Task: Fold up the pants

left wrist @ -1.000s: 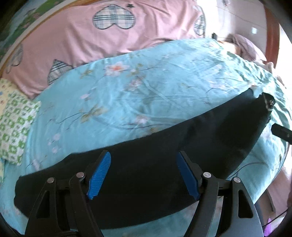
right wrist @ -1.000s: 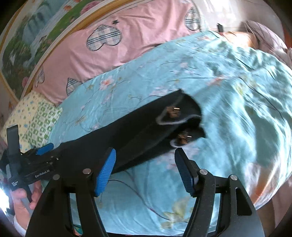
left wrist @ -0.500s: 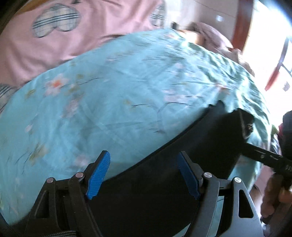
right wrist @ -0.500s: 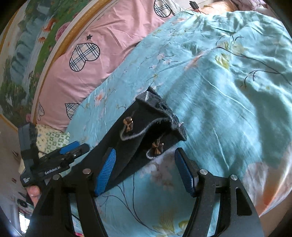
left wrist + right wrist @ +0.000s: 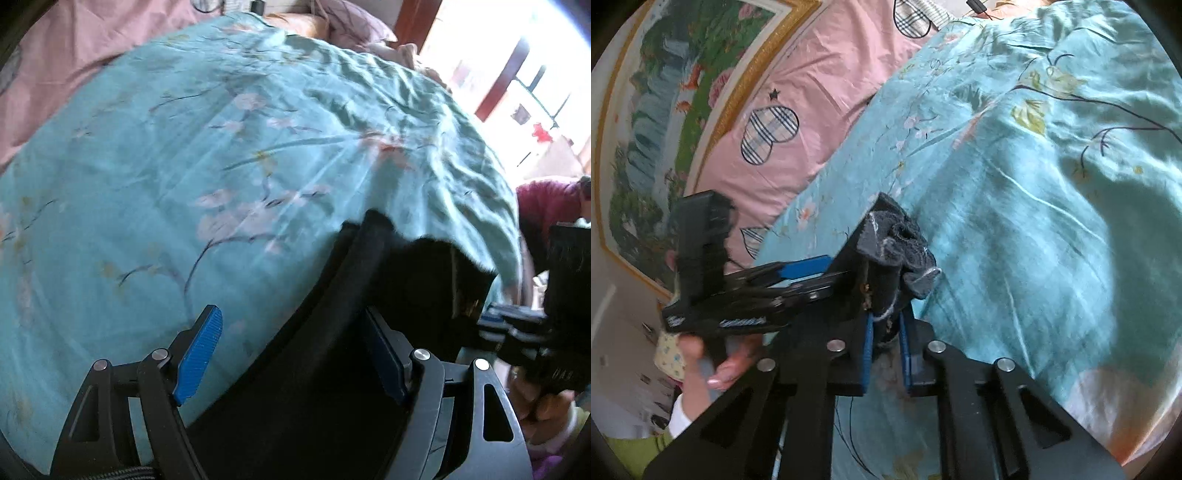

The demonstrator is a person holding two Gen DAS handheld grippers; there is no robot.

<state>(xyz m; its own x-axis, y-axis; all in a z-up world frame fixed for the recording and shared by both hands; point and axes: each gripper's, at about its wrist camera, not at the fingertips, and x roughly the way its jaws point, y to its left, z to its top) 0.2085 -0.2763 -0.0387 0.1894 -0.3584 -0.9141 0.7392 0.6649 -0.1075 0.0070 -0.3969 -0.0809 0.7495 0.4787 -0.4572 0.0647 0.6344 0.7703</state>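
The right gripper (image 5: 886,345) has just been closing, and its blue fingers (image 5: 867,347) now stand narrow and pinch the waistband end of the black pants (image 5: 886,243), with cloth bunched between them at the near edge of the bed (image 5: 1052,184). This grip appears sound, though only a small bite of fabric is caught; a deeper hold would guard against slip when the end is carried over. The left gripper (image 5: 291,350) has its fingers (image 5: 199,350) wide apart and holds nothing: one finger lies over the teal floral quilt (image 5: 184,184), the other over the dark cloth, so that the far edge of the pants (image 5: 314,369) runs between them. Judged from this, the step in hand is securing a second hold on the waist before the fold. The left gripper should settle squarely over that edge and close on both layers, close beside the right gripper's hold. Farther off, the pink pillow (image 5: 812,85) with checked hearts lies along the far edge of the bed, well apart from the work.
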